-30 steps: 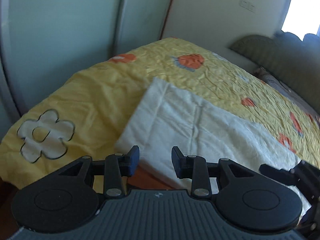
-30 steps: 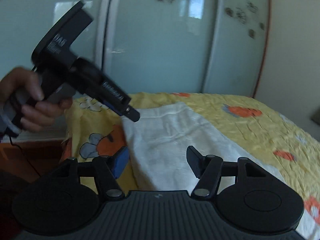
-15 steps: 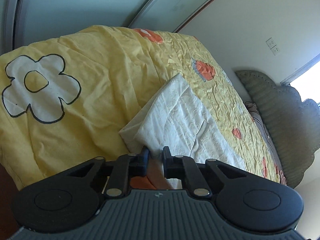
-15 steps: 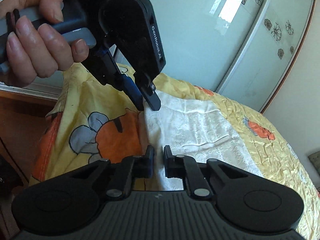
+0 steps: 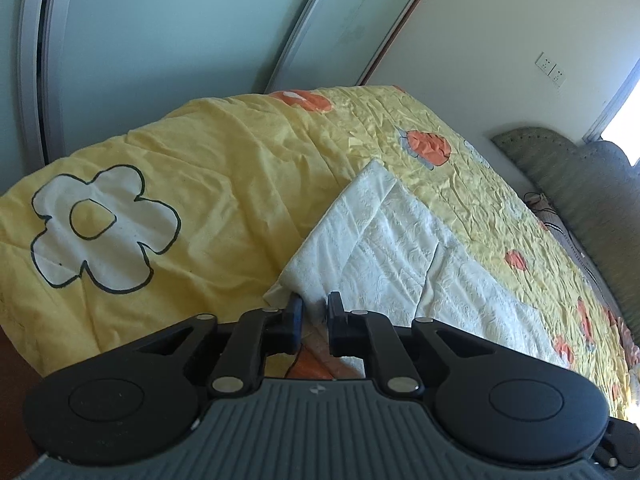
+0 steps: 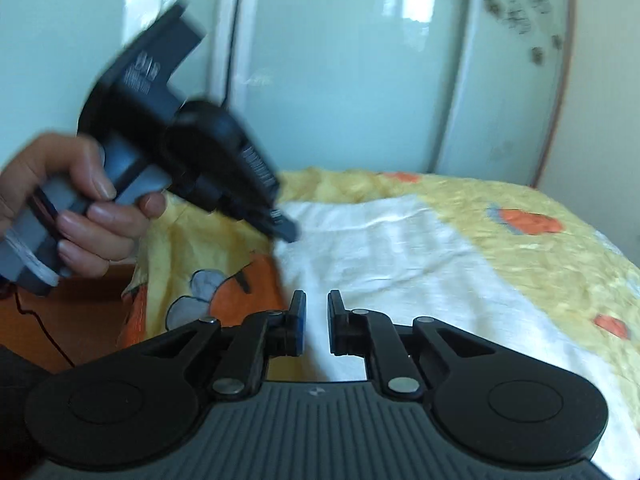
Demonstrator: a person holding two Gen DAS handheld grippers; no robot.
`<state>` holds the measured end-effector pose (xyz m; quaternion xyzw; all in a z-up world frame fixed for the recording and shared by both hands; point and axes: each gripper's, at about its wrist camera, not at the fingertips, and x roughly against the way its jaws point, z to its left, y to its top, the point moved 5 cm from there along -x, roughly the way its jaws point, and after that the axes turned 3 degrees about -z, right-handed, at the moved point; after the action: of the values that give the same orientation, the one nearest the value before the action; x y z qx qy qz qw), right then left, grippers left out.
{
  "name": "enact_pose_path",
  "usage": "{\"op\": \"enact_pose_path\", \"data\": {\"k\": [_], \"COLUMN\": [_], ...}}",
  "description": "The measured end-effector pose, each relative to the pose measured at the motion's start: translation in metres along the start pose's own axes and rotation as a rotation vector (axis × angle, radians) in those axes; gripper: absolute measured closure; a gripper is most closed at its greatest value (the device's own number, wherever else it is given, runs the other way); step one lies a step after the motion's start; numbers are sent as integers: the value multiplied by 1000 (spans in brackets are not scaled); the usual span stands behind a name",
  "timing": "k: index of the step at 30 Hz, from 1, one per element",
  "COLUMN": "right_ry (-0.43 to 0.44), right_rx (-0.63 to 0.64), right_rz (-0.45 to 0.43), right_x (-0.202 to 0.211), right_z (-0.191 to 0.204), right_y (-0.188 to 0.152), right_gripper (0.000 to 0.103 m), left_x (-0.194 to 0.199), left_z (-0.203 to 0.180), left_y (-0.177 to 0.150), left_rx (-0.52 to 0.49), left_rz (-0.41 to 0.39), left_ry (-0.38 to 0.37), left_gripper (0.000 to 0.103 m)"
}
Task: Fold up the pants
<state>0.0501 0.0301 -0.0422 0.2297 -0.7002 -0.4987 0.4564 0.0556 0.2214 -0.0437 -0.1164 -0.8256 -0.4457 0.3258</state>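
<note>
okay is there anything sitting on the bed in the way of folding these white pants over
Nothing visible does. The left gripper is closed on the corner of the white pants, and the pants' surface and the yellow bedspread beyond carry no objects.

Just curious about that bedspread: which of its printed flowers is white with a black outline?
The big flower on the yellow bedspread hanging over the bed's end; the others are orange.
</note>
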Motion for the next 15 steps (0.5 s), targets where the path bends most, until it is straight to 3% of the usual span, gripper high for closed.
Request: {"op": "enact_pose_path", "data": {"k": [1,4,6,9,13,14,15], "right_ry": [-44,-211,-319,-409,-536,-571,-597], "right_rx": [-37,-156,-245,-375,-516,-538,-557], "right_rz": [-5,41,119,236,92,77,101], "right_x": [20,67,88,109,167,178,187], "right_z": [-16,-62,-89,-111,-125,-128,-135], "right_y": [-4,-34,-66,-121,-137,-143,-151], "right_gripper": [93,92,92,92,91,88,78], "left_x": [6,25,32,29,11,8,6], "left_z": [-2,-20,-41,-90,-174,-195,-212], "left_y": [4,14,14,0,-50,-65,-77], "left_rx": [-14,-118,-188,-324,-545,-599,-639], "left_rz": [-26,-156,-204,-181,-98,-76,-57], "left_ry": [26,111,107,-9,-201,-251,-294], "left_gripper": [75,75,75,57,54,54,54]}}
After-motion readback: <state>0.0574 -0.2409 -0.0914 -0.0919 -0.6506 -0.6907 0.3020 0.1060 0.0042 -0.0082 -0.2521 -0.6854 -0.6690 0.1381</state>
